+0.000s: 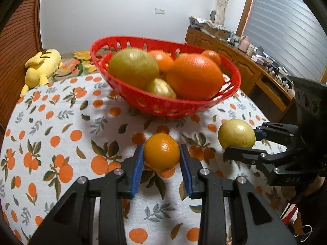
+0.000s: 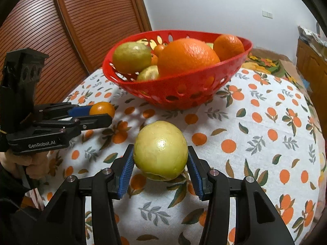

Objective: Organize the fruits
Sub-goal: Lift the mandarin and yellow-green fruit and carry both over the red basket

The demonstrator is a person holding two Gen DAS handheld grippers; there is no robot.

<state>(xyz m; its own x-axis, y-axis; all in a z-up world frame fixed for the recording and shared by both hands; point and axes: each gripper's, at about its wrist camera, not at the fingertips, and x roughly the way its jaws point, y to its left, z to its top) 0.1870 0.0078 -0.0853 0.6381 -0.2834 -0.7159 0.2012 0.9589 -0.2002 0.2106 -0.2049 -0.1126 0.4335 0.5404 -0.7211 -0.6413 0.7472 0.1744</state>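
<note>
Here, label by label:
Left hand-held gripper (image 1: 161, 155): my pads are clamped on the small orange (image 1: 161, 152), in front of the red basket (image 1: 163, 104).
Right hand-held gripper (image 2: 160, 163): my pads pinch the yellow-green fruit (image 2: 160, 150), also in front of the basket, to the orange's right.
Basket: on the desk (image 2: 255, 134), holding a big orange (image 2: 187, 56) and other fruit.
Plush toy (image 1: 41, 66): left of the basket.

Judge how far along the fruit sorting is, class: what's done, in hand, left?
Done: the red basket already holds several oranges and yellow-green fruits. In hand: the left gripper is shut on a small orange; the right gripper is shut on a yellow-green fruit. Left: presumably carrying both into the basket; no other loose fruit shows on the tablecloth.
</note>
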